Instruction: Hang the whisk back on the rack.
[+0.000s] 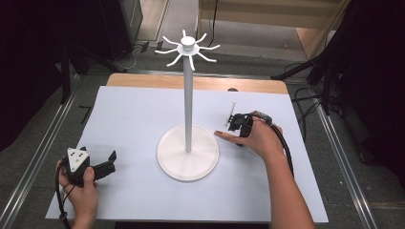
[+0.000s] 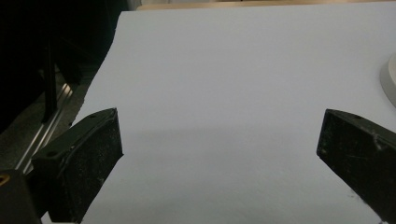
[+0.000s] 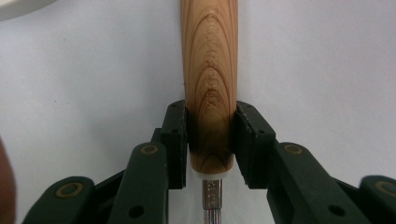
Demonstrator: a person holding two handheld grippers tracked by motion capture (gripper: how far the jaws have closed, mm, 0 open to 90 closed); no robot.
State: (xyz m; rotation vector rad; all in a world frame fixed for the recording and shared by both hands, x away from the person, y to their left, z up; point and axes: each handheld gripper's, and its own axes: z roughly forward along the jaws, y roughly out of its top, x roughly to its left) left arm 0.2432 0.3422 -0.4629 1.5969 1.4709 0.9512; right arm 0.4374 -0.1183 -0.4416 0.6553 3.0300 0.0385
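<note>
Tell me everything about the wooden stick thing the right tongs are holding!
The wooden handle is smooth, rounded, light brown wood with darker curved grain rings. At its near end sits a thin white collar, then a ribbed silver metal shaft. The right tongs are shut on it, one black jaw pressing each side near that end. It points away over the white table. What tool it belongs to cannot be told.

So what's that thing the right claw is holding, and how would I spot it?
Start at the tall white stand in the middle of the table, then look just to its right, where a hand holds the right claw. Pinched in that claw is a tool with a smooth wooden handle and a thin metal shaft. It's the only wooden thing there; the left claw is open and holds nothing.
</note>
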